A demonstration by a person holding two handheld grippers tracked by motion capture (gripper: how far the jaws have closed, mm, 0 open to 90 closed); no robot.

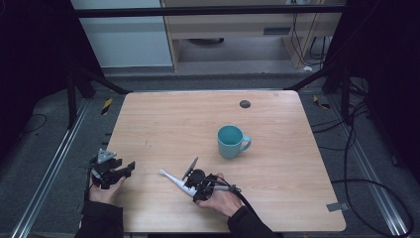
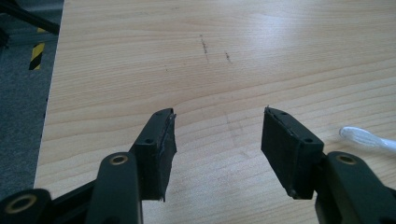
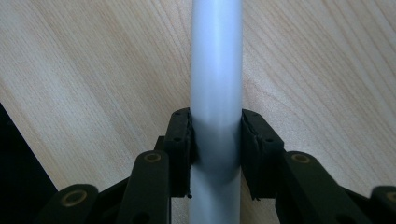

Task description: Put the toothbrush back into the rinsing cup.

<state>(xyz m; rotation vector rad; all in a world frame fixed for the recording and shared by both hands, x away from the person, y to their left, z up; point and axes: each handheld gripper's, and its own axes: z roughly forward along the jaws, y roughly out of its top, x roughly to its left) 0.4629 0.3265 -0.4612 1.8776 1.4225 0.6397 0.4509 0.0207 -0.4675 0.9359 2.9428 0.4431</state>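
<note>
toothbrush (image 1: 174, 180) lies near the table's (image 1: 277, 198) 6 o'clock edge, right gripper (image 3: 215, 140) clamped on its handle; left gripper (image 2: 217, 140) gapes empty. person should lift level toward the teal mug (image 1: 231, 141) at 1 o'clock.

Even soft light, dark surroundings
</note>
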